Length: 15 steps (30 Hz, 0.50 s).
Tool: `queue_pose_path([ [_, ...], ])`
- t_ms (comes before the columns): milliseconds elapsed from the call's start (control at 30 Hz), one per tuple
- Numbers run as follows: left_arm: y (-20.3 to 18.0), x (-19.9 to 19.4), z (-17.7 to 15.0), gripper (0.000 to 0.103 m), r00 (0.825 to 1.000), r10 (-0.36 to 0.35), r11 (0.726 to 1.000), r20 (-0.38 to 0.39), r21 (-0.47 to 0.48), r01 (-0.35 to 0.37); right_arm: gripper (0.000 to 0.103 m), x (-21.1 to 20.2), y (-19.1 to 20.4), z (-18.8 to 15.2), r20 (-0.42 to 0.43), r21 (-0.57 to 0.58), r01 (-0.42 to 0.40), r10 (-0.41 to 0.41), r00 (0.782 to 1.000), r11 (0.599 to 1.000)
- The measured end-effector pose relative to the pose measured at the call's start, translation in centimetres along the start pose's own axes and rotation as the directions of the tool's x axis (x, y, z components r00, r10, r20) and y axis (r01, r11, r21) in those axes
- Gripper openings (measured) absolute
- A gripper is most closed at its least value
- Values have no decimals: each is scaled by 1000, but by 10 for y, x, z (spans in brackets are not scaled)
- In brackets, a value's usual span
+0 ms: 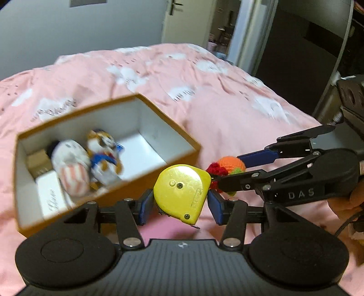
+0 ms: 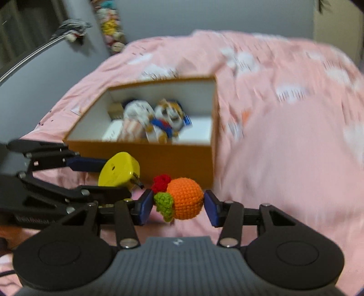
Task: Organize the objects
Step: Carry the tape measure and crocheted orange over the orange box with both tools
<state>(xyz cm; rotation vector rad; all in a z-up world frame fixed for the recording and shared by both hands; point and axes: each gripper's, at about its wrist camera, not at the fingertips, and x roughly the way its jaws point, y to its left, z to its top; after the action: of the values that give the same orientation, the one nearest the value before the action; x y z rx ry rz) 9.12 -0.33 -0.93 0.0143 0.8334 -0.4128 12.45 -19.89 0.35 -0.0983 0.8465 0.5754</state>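
You are in a home bedroom: a bed [image 1: 204, 95] under a pink cloud-print duvet fills the view, with a white door [image 1: 179, 20] and plush toys [image 2: 111, 27] stacked beside it.

- the open box [image 1: 159, 109] on the pink bedspread [image 1: 227, 102] has bare floor at one end, so room to drop in there
- other end is jammed with two plush toys [image 1: 91, 164] and a white packet [image 1: 52, 198]
- both loaded grippers sit side by side just short of the box's near wall, tight between them
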Motion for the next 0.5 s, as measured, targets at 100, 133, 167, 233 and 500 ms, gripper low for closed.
queue_pose_path([
  [100,15,-2,18,59,1000,6,999,15,-36,-6,51,3,7,27,39,-100,14,-10,999,995],
  [133,20,-2,23,59,1000,10,999,20,-40,-10,51,5,9,34,46,-129,16,-10,999,991],
  [167,25,-1,28,59,1000,17,999,23,-41,-16,51,9,12,42,51,-164,19,-10,999,986],
  [233,36,4,37,59,999,28,999,18,-37,-27,50,19,15,59,51,-239,20,-8,999,971],
  [500,68,39,59,59,997,55,996,-45,68,-52,50,81,18,110,-15,-491,20,-31,999,871],
])
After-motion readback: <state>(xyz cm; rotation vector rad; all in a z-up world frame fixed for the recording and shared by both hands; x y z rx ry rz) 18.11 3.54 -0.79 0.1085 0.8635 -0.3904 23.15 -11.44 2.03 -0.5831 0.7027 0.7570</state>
